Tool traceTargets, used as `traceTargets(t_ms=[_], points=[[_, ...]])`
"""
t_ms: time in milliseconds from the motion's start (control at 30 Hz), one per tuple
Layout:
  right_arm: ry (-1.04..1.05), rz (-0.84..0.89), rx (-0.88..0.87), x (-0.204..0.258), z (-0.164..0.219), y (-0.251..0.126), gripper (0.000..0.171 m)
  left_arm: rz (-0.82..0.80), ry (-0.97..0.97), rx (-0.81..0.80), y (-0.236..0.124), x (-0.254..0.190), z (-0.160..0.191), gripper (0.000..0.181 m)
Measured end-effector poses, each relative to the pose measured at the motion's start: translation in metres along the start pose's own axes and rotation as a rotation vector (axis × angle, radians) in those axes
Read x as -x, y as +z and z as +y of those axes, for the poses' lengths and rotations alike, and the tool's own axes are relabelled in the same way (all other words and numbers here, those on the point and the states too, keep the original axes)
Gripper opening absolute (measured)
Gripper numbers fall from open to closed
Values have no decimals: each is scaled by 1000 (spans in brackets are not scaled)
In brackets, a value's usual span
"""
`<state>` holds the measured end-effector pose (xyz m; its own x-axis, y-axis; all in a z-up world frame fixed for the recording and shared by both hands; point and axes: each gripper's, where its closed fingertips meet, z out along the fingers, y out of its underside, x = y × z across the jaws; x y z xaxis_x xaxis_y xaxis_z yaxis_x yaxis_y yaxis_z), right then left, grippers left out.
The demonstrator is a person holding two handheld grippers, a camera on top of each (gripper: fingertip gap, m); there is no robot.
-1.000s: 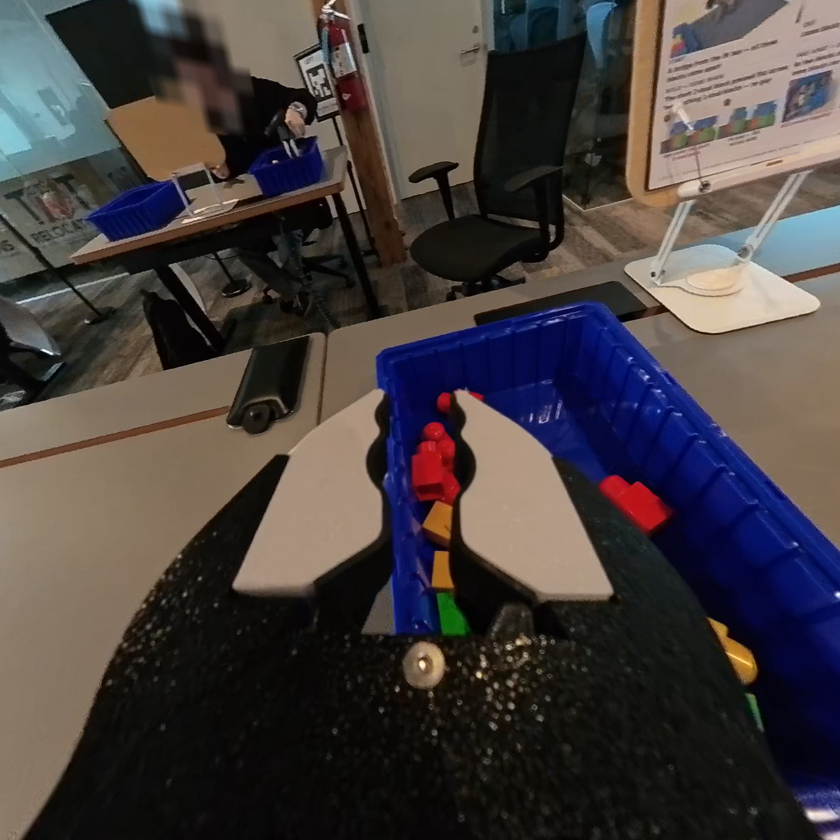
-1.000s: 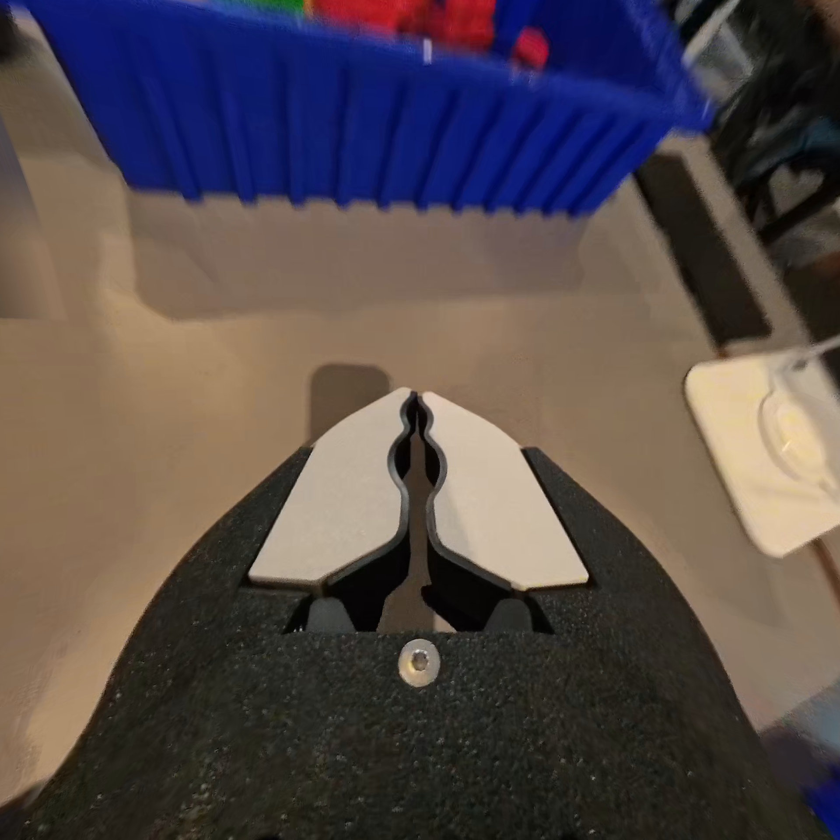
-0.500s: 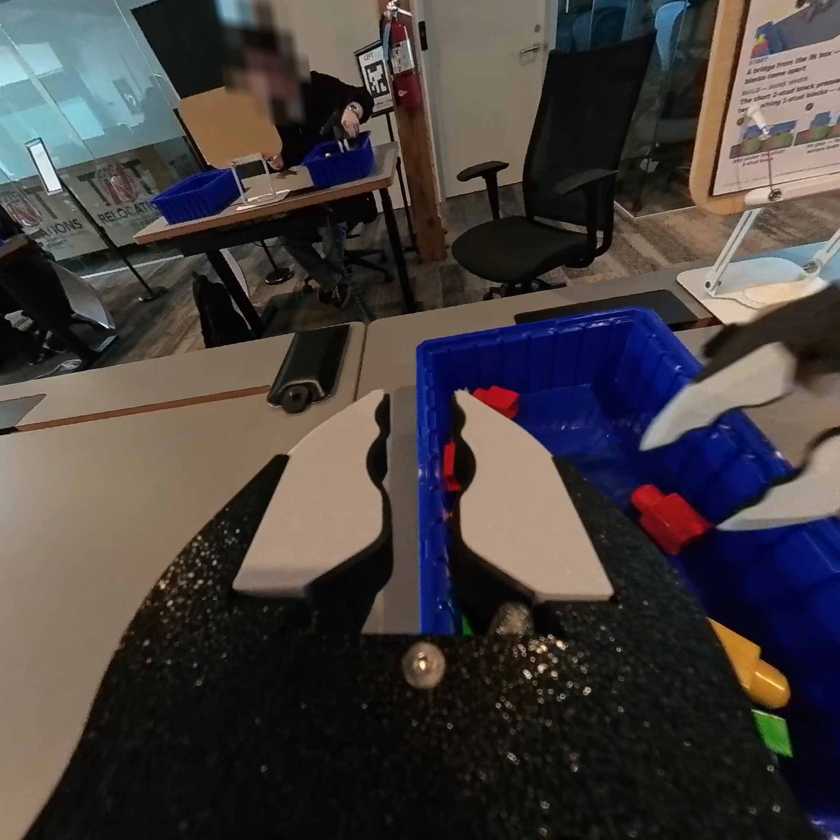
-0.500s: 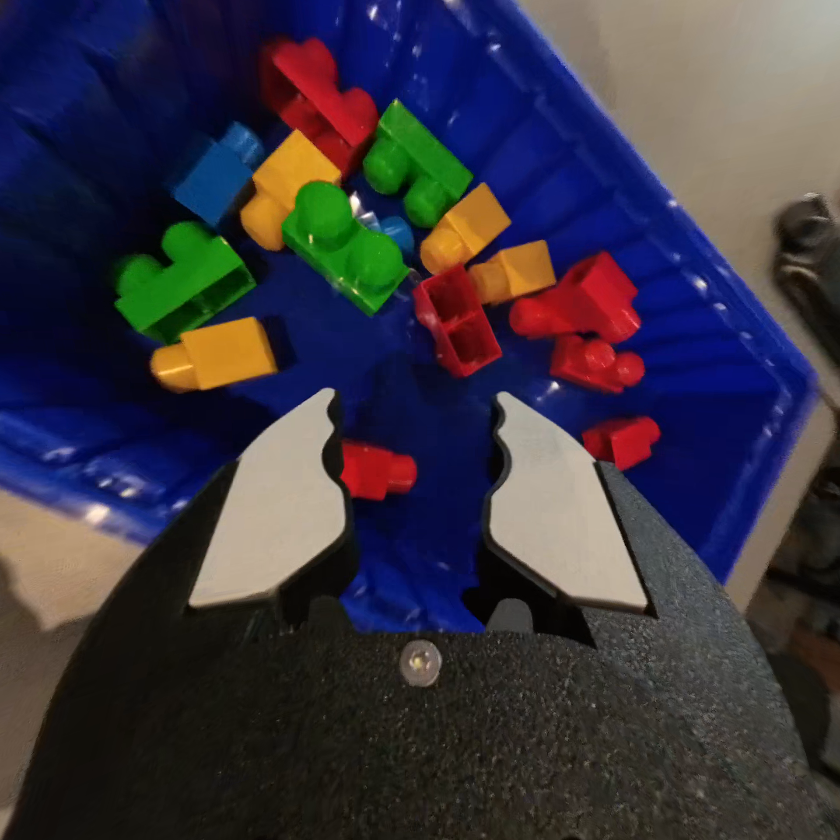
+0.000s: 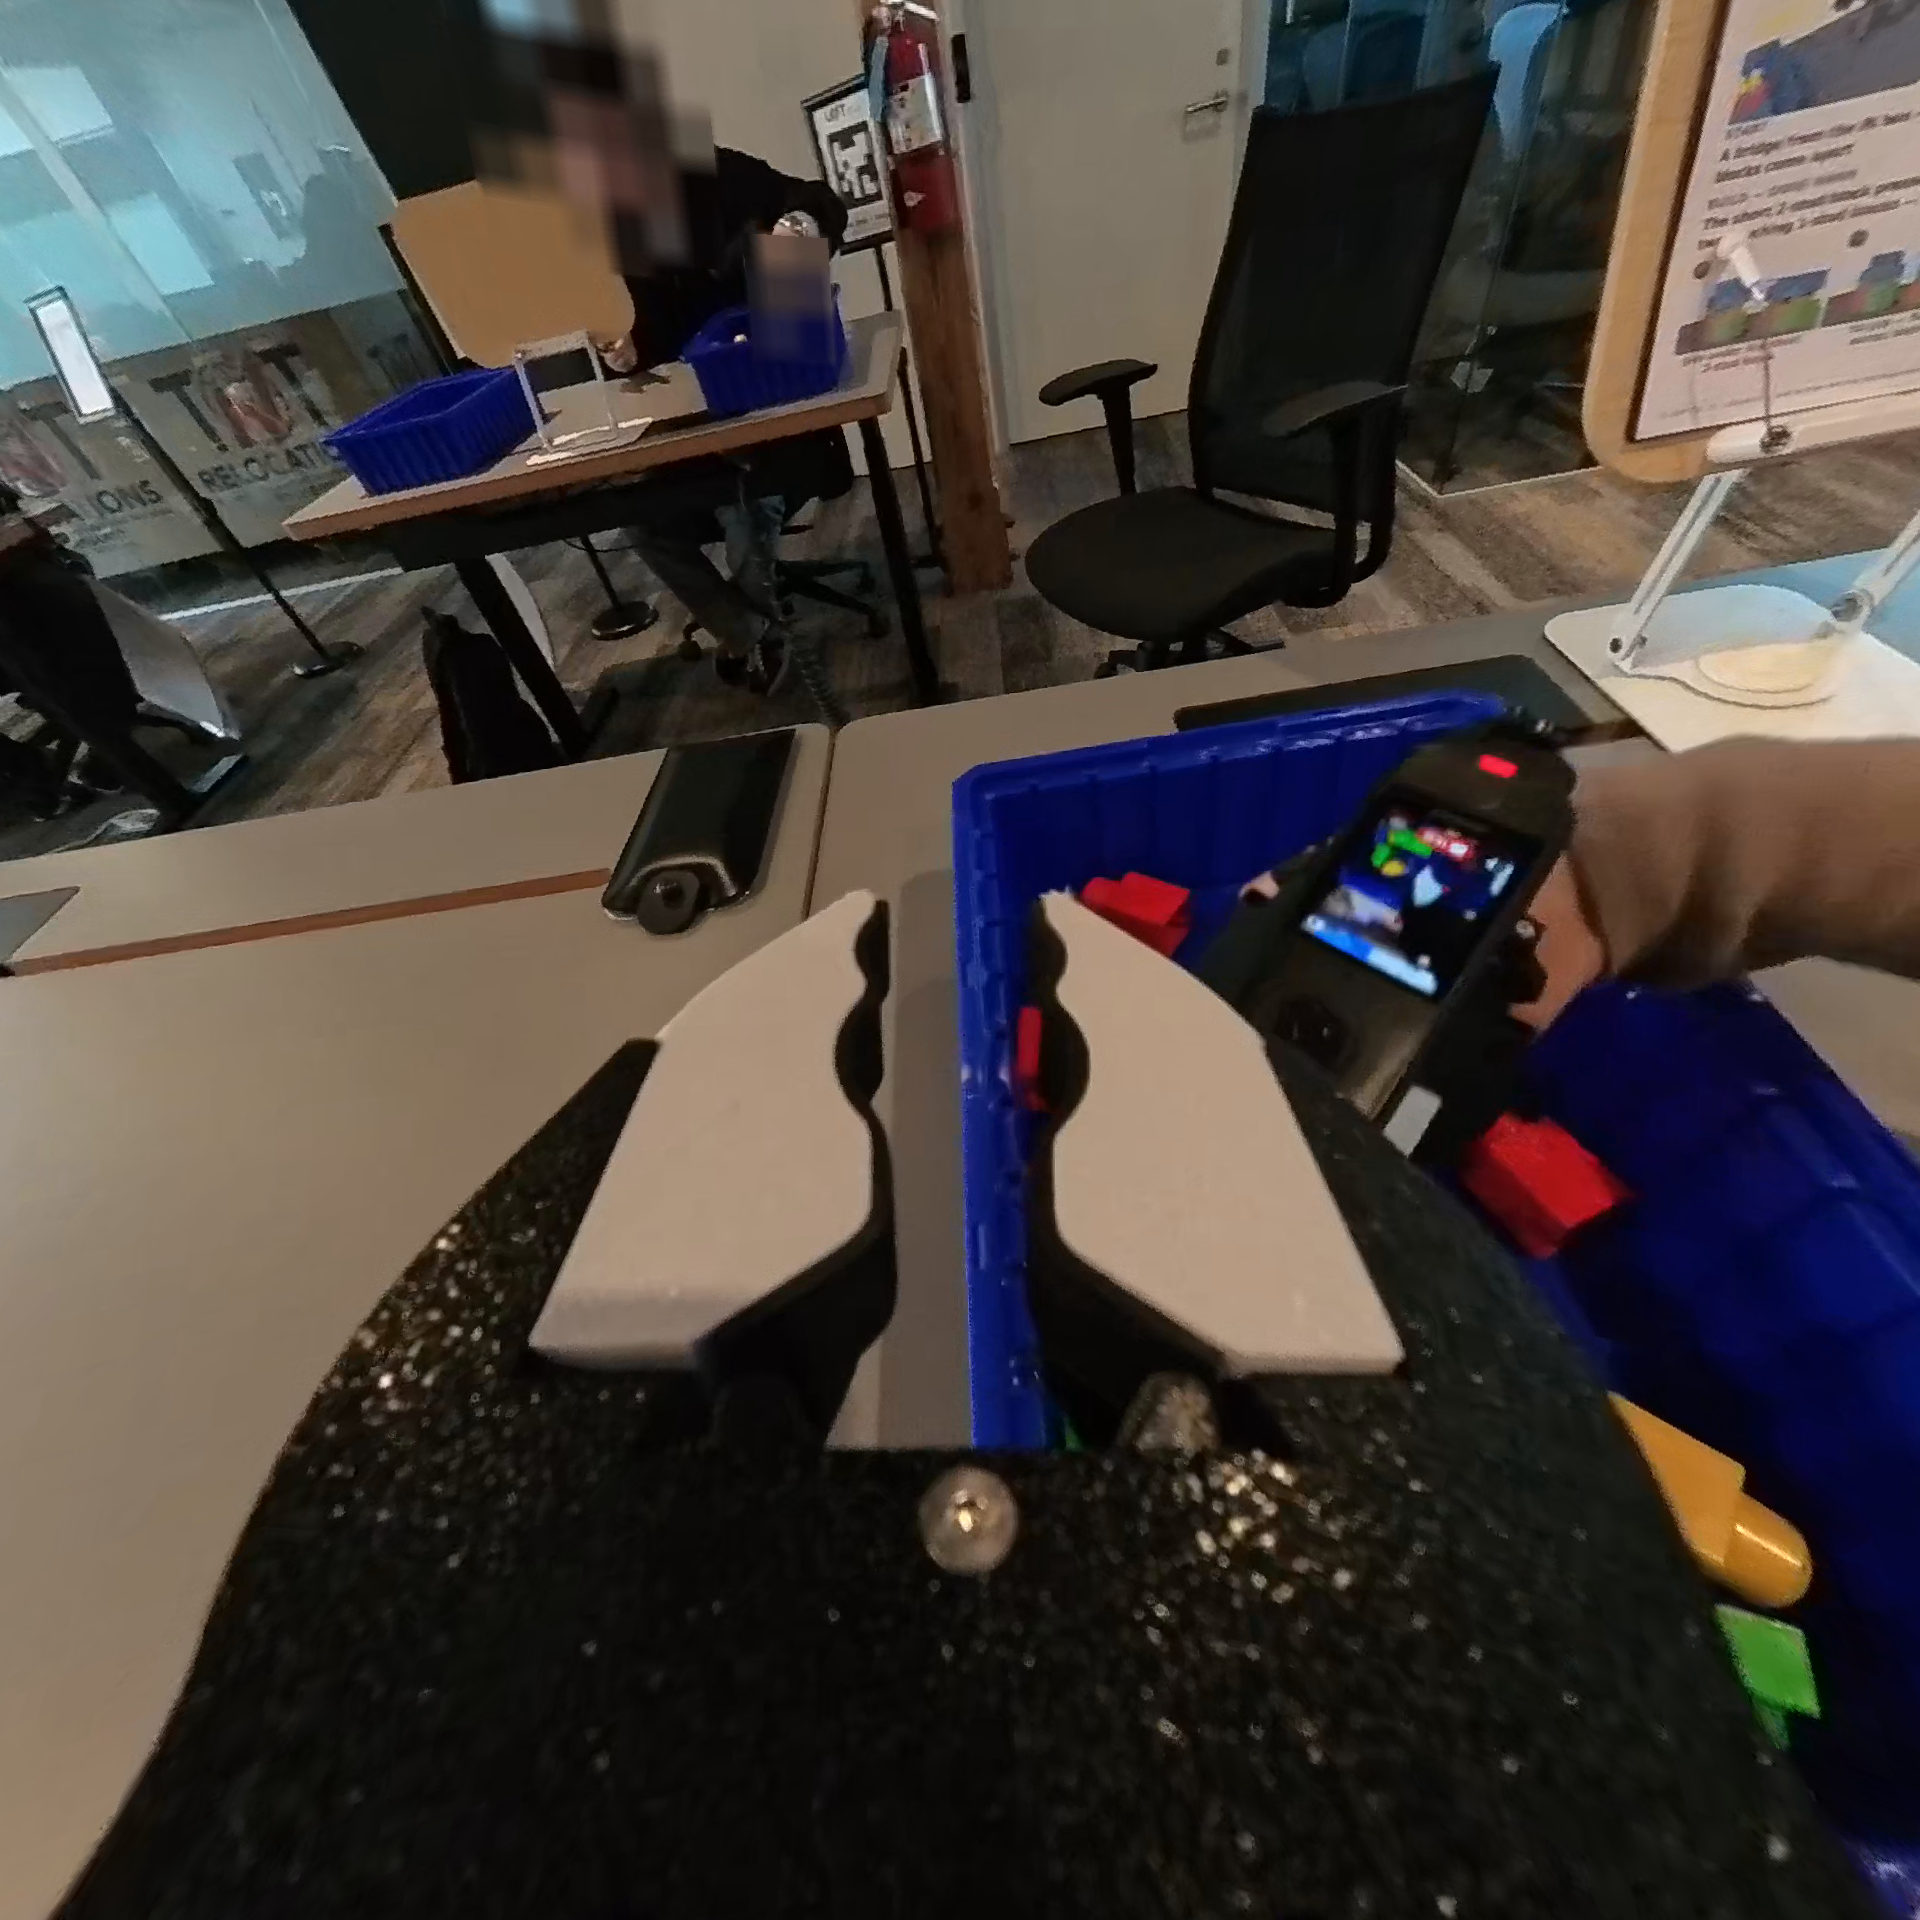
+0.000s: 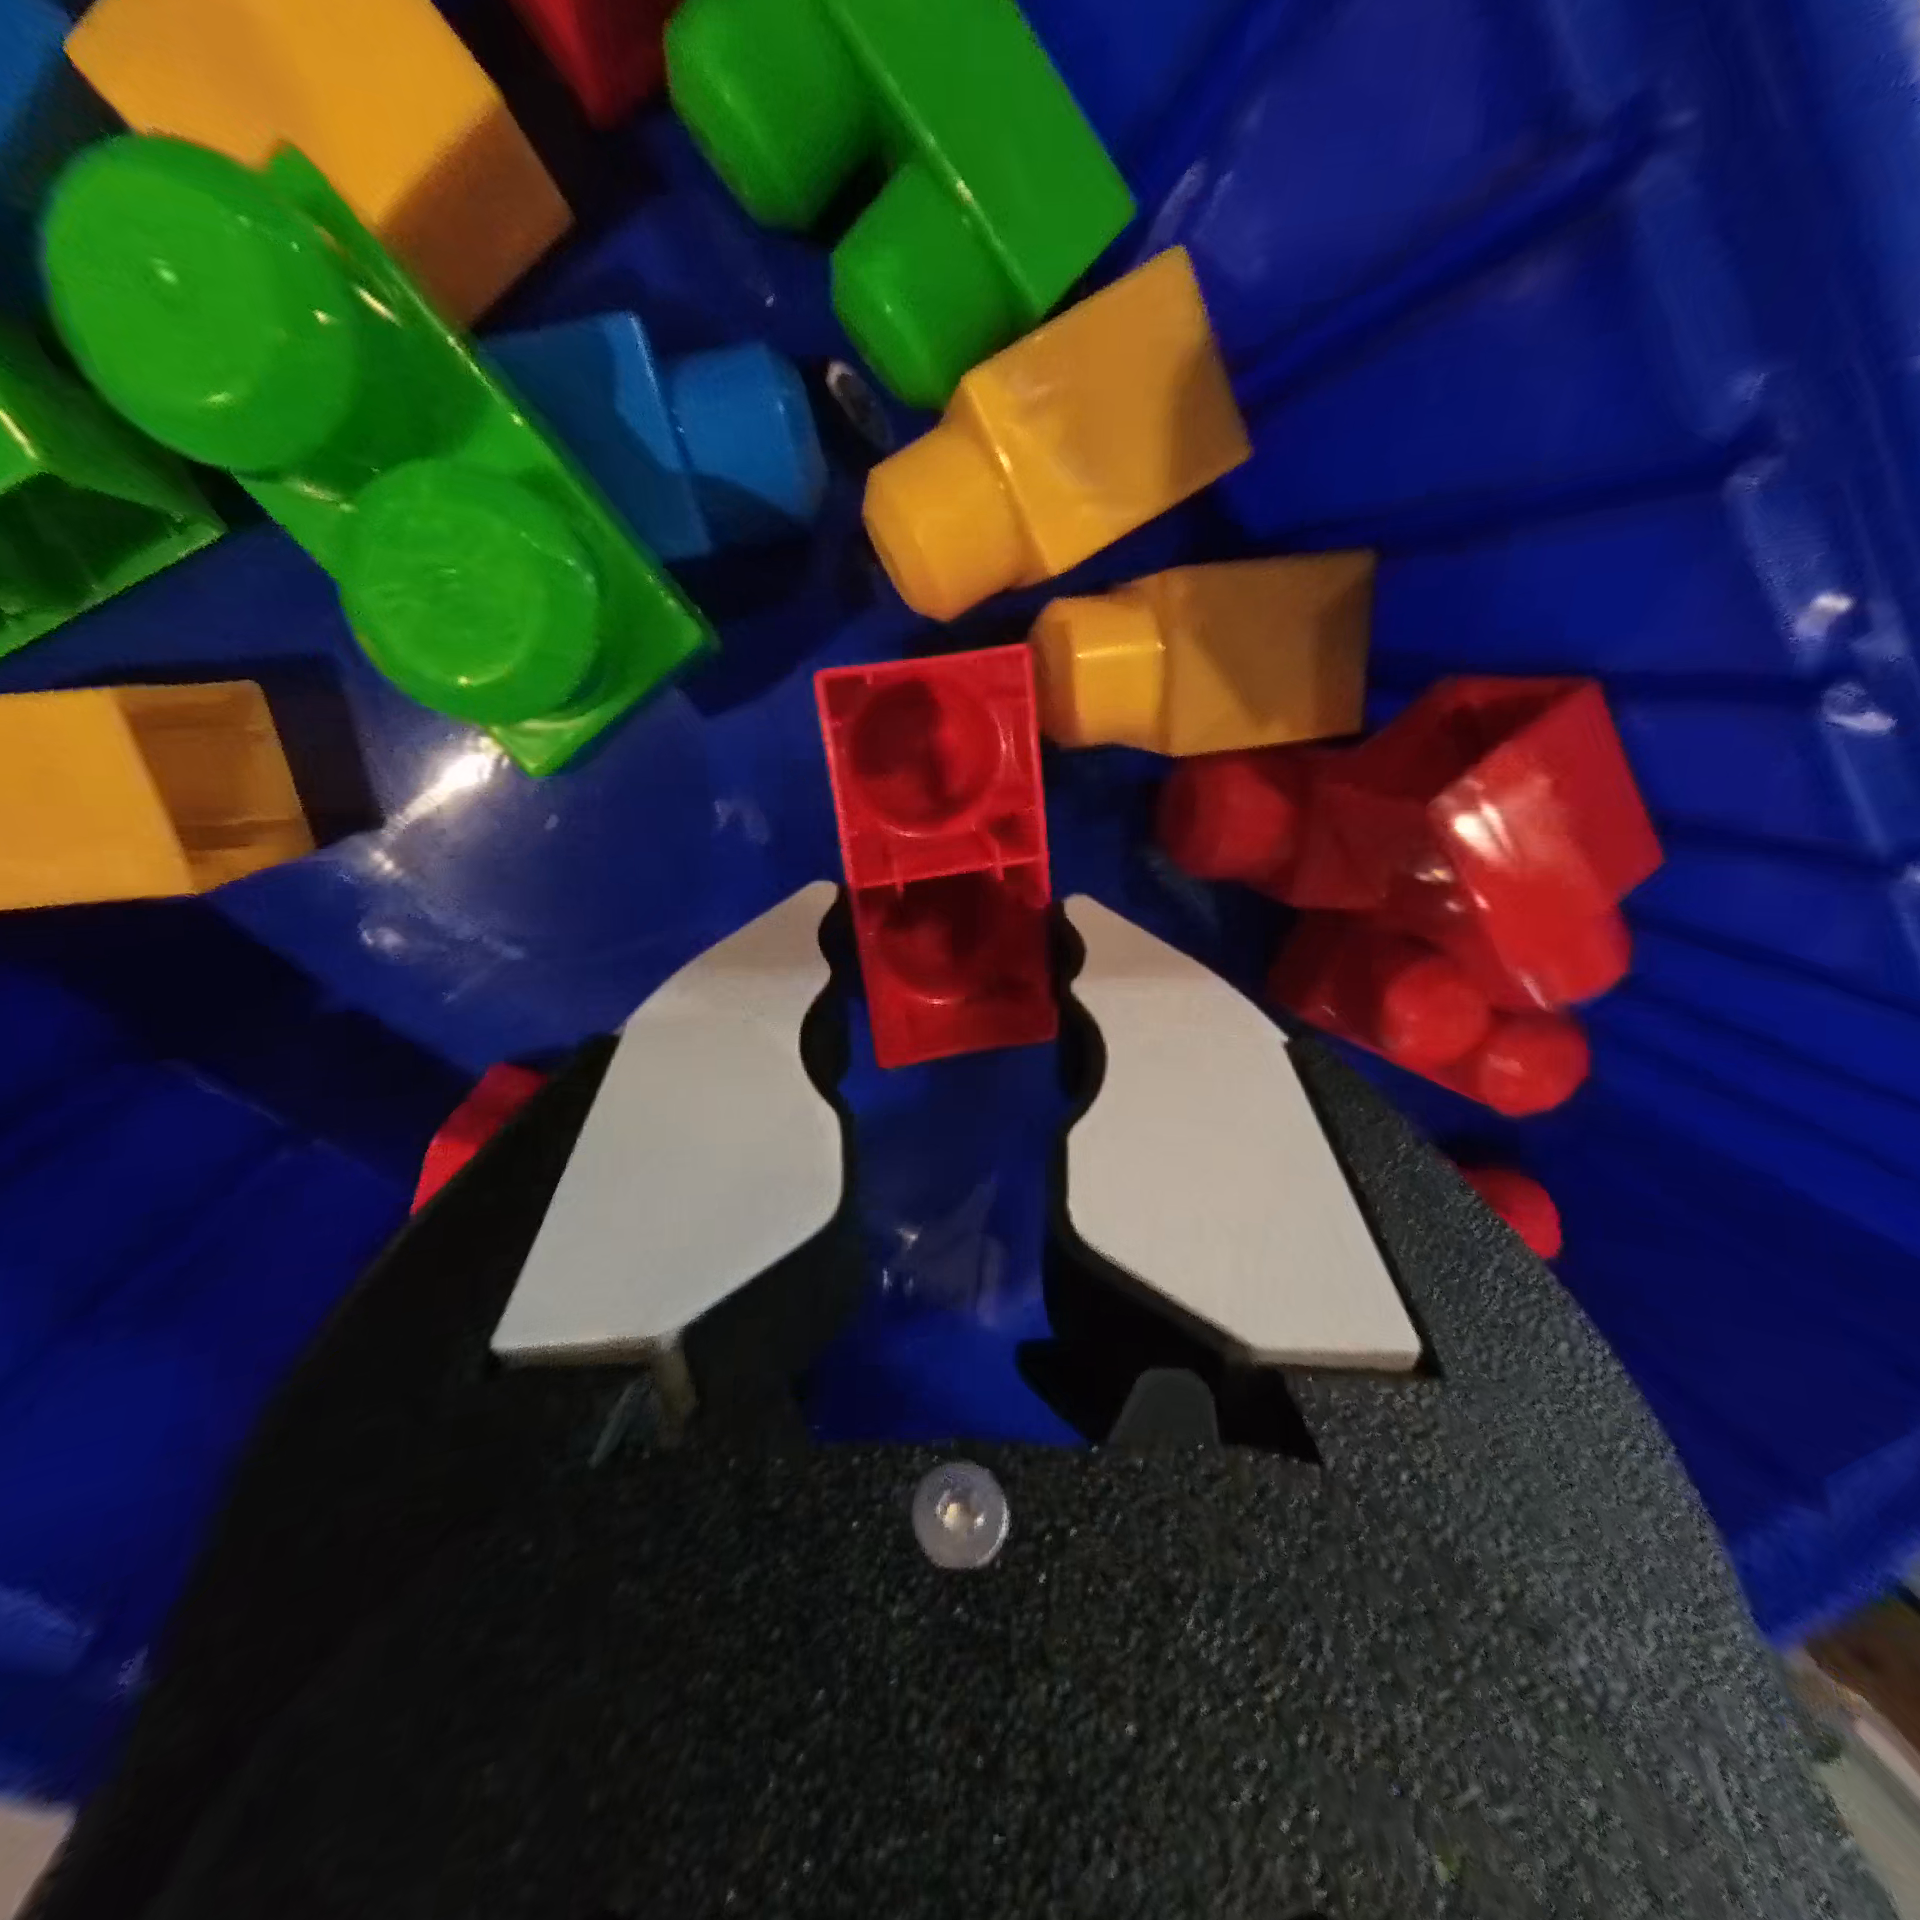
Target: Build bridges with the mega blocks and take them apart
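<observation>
Two tongs are at work over one blue bin [image 5: 982, 1049] on the grey counter [image 5: 312, 1091]. Left tongs [image 5: 961, 914] hover with fingers apart, empty, straddling the bin's left wall. Right tongs [image 6: 948, 906] reach down inside the bin, their fingertips touching either side of a red two-stud block [image 6: 940, 831] lying hollow side up; whether they grip it firmly I cannot tell. Around it in the right wrist view lie three green blocks [image 6: 343, 436], four yellow blocks [image 6: 1060, 447], one light-blue block [image 6: 675, 436] and a red cluster [image 6: 1455, 883] at right.
</observation>
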<state>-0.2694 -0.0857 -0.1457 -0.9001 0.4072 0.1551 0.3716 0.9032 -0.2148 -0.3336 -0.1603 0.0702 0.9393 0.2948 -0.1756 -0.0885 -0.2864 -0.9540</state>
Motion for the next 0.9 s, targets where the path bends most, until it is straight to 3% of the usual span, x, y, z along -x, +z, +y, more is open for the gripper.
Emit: traceTargets(t_ms=[33, 133, 267, 367, 433, 533, 700, 800, 900], points=[[13, 40, -28, -3, -1, -10, 35, 16, 14, -2, 0, -3, 0, 25], [123, 213, -191, -15, -10, -60, 37, 52, 53, -20, 1, -12, -4, 30], [295, 510, -513, -11, -23, -157, 36, 84, 101, -58, 3, -24, -14, 41], [348, 737, -672, 18, -21, -216, 36, 138, 175, -94, 6, -43, -23, 90], [339, 900, -710, 38, -14, -240, 36, 159, 202, -97, 9, -54, -27, 103], [265, 1119, -655, 59, -4, -259, 36, 196, 203, -157, 9, -70, -42, 102], [-56, 1530, -355, 67, 9, -285, 35, 386, 173, -354, -14, -113, -78, 84], [-212, 1634, -283, 72, 5, -288, 36, 513, 201, -407, -22, -144, -86, 74], [-264, 1738, -245, 77, 6, -297, 36, 553, 264, -350, -12, -166, -79, 72]])
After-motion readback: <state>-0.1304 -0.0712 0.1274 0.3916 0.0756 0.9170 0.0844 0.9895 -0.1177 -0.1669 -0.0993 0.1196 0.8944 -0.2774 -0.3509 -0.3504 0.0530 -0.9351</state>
